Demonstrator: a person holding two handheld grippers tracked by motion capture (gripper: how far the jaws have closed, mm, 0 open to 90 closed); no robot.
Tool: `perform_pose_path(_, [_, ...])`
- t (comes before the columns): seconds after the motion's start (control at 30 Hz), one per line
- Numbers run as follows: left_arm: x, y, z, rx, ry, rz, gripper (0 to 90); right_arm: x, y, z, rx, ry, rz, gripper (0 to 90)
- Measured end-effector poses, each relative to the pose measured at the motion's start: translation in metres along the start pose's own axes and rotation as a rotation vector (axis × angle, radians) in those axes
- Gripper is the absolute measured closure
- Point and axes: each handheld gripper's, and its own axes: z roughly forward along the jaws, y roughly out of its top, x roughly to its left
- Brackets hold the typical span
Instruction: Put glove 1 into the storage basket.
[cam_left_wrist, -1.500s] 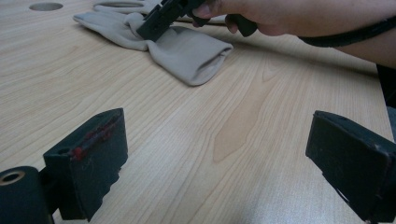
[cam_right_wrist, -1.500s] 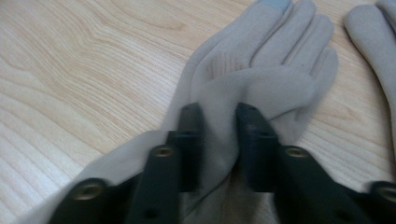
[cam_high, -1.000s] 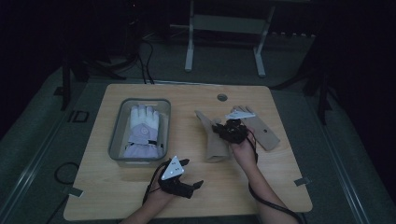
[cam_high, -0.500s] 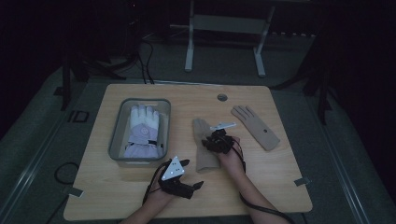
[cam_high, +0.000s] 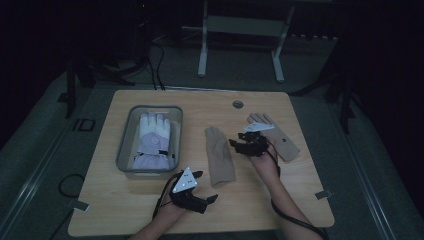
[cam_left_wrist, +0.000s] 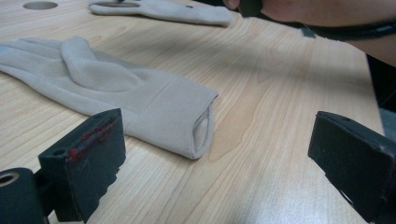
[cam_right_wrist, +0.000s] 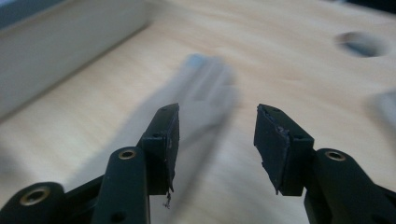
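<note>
A tan glove (cam_high: 220, 156) lies flat in the middle of the wooden table (cam_high: 300, 200), fingers pointing away; in the left gripper view this tan glove (cam_left_wrist: 140, 98) has its cuff turned toward the jaws. A second tan glove (cam_high: 280, 140) lies to the right, and appears as the far glove (cam_left_wrist: 163, 10) in the left gripper view. My right gripper (cam_high: 236, 145) hovers between the two gloves, open and holding nothing (cam_right_wrist: 217, 135), with the middle glove (cam_right_wrist: 201, 102) blurred beyond it. My left gripper (cam_high: 206, 186) rests near the front edge, wide open and holding nothing (cam_left_wrist: 219, 154).
A grey bin (cam_high: 125, 145) at the left holds a white and lavender glove (cam_high: 152, 140); the bin wall (cam_right_wrist: 70, 42) shows in the right gripper view. A round hole (cam_high: 238, 104) sits at the table's far edge. A metal stand (cam_high: 240, 25) is behind the table.
The right gripper carried the tan glove from the right to the table's middle, laid it flat and let go, then drew back slightly right. The left gripper stayed put.
</note>
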Motion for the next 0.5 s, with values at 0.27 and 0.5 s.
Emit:
perform_pose_path(0.27, [0.001, 0.000, 0.000, -0.004, -0.001, -0.010, 3.7, -0.065, -0.009, -0.026, -0.011, -0.097, 0.034, 50.1])
perform_pose_path(0.5, [0.001, 0.000, 0.000, 0.002, -0.002, -0.004, 3.7, -0.108, -0.022, -0.027, 0.024, -0.123, 0.062, 47.2])
